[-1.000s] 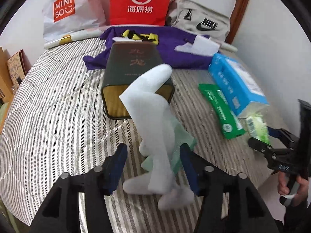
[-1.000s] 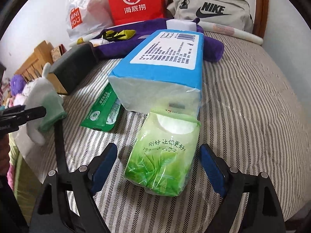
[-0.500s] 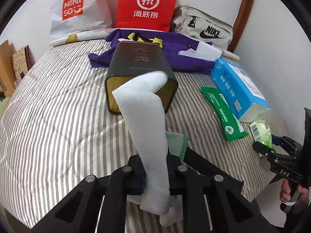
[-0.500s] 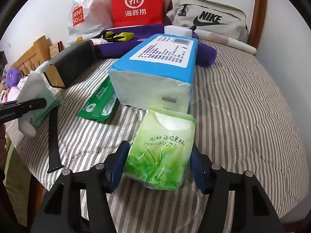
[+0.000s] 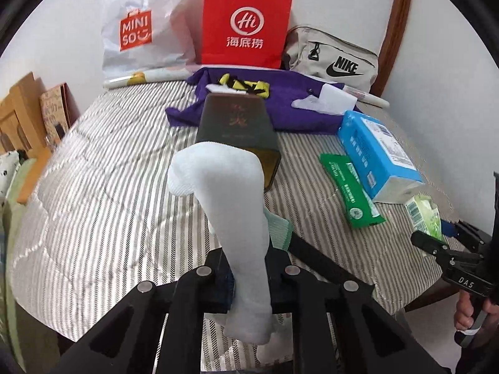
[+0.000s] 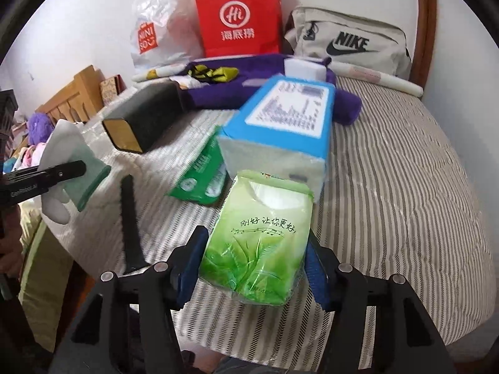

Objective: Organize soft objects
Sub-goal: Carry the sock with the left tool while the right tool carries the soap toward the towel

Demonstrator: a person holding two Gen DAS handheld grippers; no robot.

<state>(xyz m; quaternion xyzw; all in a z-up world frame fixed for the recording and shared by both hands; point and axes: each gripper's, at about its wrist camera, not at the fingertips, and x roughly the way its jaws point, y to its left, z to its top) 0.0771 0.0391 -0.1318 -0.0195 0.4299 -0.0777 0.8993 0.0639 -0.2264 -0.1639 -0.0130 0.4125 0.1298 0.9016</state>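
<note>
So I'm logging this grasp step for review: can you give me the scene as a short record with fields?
surface: striped bed cover
left gripper: shut on white sock
right gripper: shut on green tissue pack
behind pack: blue tissue box, touching it
beside box: flat green wipes pack
middle of bed: dark tin, lying on its side
far end: red paper bag, purple cloth

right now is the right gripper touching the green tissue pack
Touching. The right wrist view shows the right gripper with both blue pads pressed against the sides of the green tissue pack.
</note>
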